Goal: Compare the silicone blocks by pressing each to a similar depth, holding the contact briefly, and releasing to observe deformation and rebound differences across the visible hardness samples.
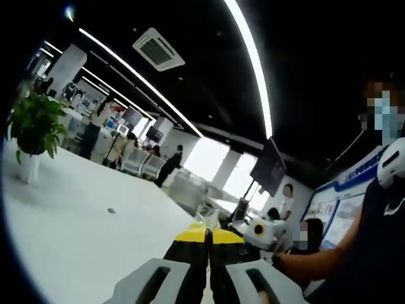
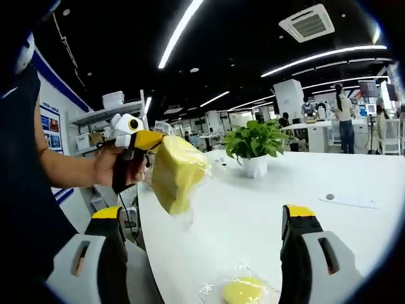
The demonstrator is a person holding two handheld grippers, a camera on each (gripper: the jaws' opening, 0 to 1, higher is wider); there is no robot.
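A yellow silicone block (image 2: 176, 172) in clear plastic wrap hangs in the air above the table's left edge, seen in the right gripper view. My left gripper (image 2: 152, 140), held in a hand, is shut on the block's top edge. In the left gripper view its yellow-tipped jaws (image 1: 209, 235) are pressed together, with a bit of pale wrap showing past the tips. My right gripper (image 2: 202, 215) stands wide open low over the white table (image 2: 266, 209). A second wrapped yellow block (image 2: 243, 292) lies on the table between its jaws.
A potted plant (image 2: 255, 147) in a white pot stands further back on the table, also seen as the plant (image 1: 35, 126) at the left. A small round mark (image 2: 329, 197) is in the tabletop. Shelves (image 2: 107, 120) stand at the left; several people are about the office.
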